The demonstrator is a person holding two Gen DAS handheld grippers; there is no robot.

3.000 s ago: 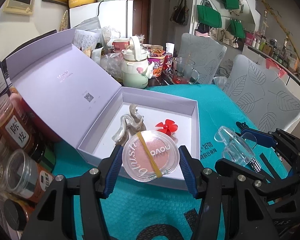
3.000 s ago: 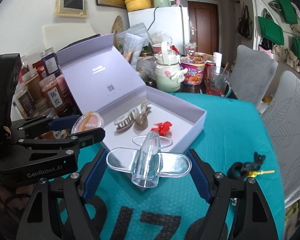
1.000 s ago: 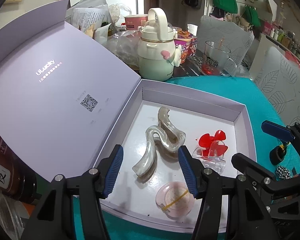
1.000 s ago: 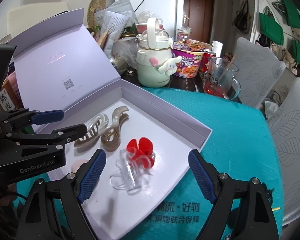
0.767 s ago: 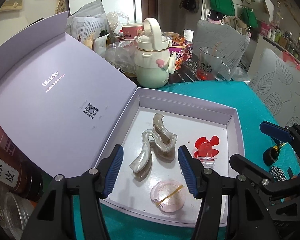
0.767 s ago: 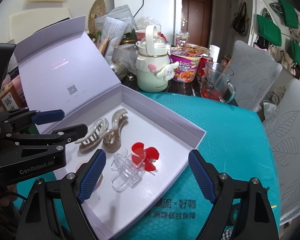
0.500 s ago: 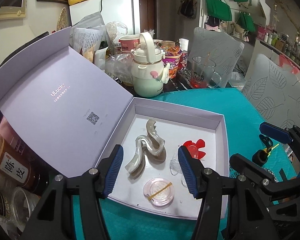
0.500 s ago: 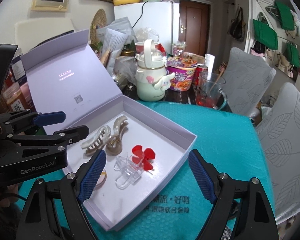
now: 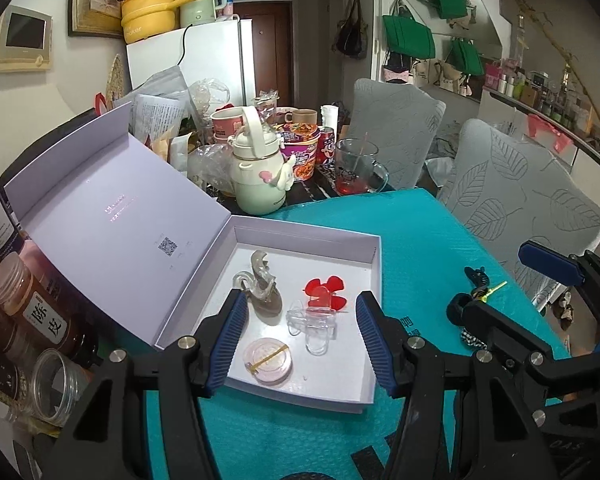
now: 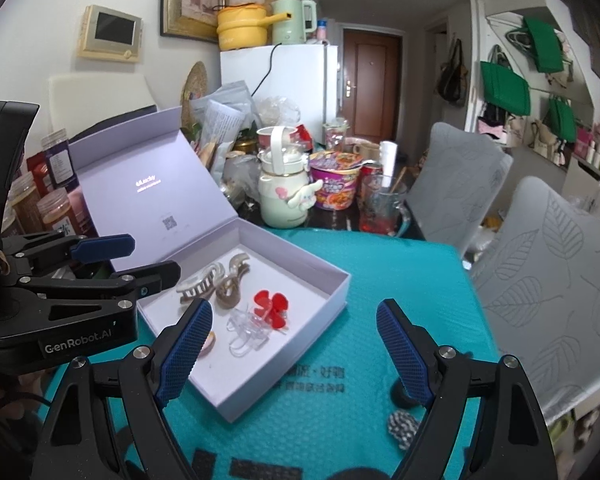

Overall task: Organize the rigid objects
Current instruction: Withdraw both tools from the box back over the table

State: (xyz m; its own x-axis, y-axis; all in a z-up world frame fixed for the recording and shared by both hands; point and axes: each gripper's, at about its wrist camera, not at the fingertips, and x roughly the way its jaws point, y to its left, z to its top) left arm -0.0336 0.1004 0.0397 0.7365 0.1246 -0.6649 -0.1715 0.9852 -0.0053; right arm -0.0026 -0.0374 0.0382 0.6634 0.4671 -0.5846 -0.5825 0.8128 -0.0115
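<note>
On the left edge, jars (image 9: 40,312) with brown contents stand just beside the raised lid (image 9: 112,220) of an open lilac box (image 9: 300,394), which sits on a table covered by a teal mat (image 9: 411,240). The left gripper (image 9: 298,334) hangs above the near part of the box with its blue-padded fingers apart and nothing between them. Inside the box, from left to right, lie two pearly claw clips (image 9: 260,284) touching each other, a round pink compact (image 9: 268,360) with a yellow band across it near the front wall, a clear hair clip (image 9: 313,326), and a red flower-shaped clip (image 9: 324,290) touching the clear one at its far side. Behind the box stand a pale green kettle-shaped bottle (image 9: 258,178), a purple noodle cup (image 9: 300,150) and a glass mug (image 9: 355,168) with red liquid. To the right of the box, on the mat, lie a black clip (image 9: 475,276) with a thin yellow piece and, nearer, a black-and-white checked hair tie (image 10: 401,424). The right gripper (image 10: 294,344) is held above the mat at the box's near right corner, its fingers standing wide apart and empty. Two grey leaf-patterned chairs (image 10: 547,264) stand at the table's far right side.
</note>
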